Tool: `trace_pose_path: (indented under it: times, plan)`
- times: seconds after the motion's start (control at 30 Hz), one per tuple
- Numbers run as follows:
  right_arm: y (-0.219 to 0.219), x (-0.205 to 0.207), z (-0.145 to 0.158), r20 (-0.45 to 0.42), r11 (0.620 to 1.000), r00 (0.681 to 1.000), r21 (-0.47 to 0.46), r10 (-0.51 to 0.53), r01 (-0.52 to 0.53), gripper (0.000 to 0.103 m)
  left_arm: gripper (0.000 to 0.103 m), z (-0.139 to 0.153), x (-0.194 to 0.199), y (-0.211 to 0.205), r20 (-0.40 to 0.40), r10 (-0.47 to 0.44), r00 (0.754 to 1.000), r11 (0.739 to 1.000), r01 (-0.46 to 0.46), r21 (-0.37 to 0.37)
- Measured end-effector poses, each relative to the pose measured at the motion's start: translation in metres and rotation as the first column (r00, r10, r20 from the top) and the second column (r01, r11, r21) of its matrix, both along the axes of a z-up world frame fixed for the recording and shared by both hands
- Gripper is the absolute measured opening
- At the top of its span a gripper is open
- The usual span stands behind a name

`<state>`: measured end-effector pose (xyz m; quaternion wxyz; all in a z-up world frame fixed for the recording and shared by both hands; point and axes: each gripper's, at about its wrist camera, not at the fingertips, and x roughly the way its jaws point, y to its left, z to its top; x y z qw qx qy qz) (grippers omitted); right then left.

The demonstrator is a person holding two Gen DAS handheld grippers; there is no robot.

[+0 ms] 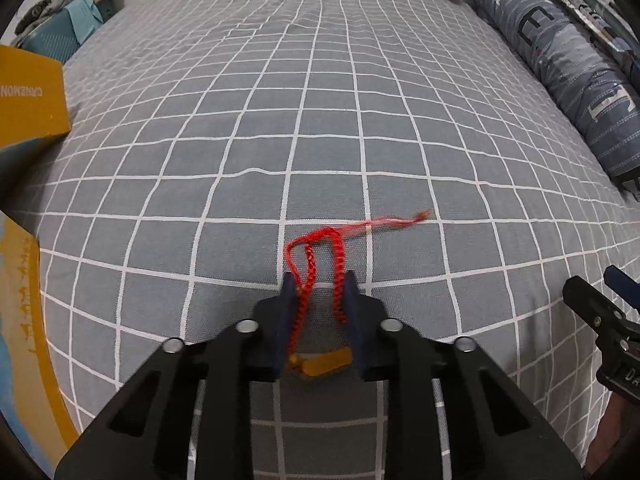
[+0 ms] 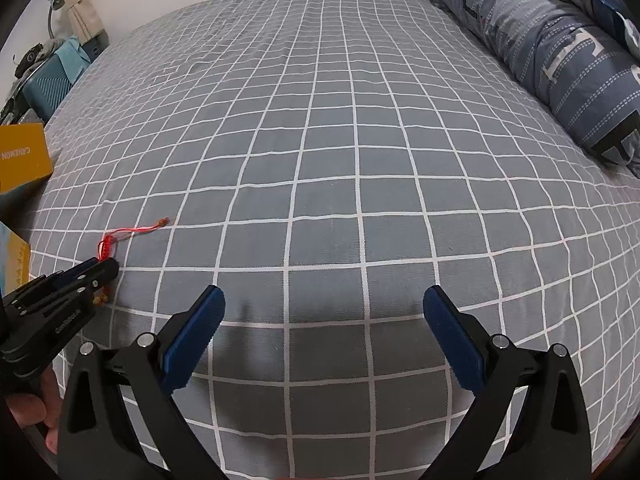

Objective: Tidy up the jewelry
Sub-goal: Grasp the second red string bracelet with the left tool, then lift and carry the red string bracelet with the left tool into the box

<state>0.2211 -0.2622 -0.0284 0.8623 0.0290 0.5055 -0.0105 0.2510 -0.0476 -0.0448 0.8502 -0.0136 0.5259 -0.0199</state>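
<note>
In the left wrist view, the left gripper, black with dark blue pads, sits at the lower centre of the frame with its fingers drawn narrow, and the red braided cord bracelet runs between them. The two braided strands lie against the inner faces of the blue pads, so the jaws appear to pinch the cord; how firmly cannot be told. A small amber-yellow bead piece of the bracelet lies lower down between the fingers. Above the fingertips the cord loops up and its thin frayed tail trails to the right across the grey bedsheet with a white grid pattern. A yellow cardboard box with printed lettering stands at the left edge, and a folded blue-grey patterned quilt lies along the upper right. In the right wrist view, the right gripper occupies the bottom of the frame, its blue-padded fingers spread wide with only bedsheet between them. The left gripper shows at the lower left of that view, with the red cord reaching out beyond its tips toward the upper right, and part of a hand is visible beneath it.
</note>
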Motion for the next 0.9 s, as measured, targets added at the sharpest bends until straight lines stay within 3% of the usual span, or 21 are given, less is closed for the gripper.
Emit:
trace_pose_path:
  times: [0.03,0.43,0.9]
  plan:
    - [-0.001,0.0,0.0,0.001,1.0,1.0,0.001,-0.001,0.001,0.095,0.011,0.001,0.0,0.0,-0.001,-0.002,1.0,1.0,0.002,0.003]
    - [-0.001,-0.005,0.009,0.02,1.0,1.0,0.01,-0.016,0.016,0.095,0.008,0.012,-0.01,-0.002,0.013,-0.017,1.0,1.0,0.017,0.017]
    - [0.024,-0.026,0.046,0.065,1.0,0.998,0.018,0.008,-0.009,0.095,0.008,0.066,-0.046,0.022,0.09,0.007,0.996,1.0,-0.008,0.014]
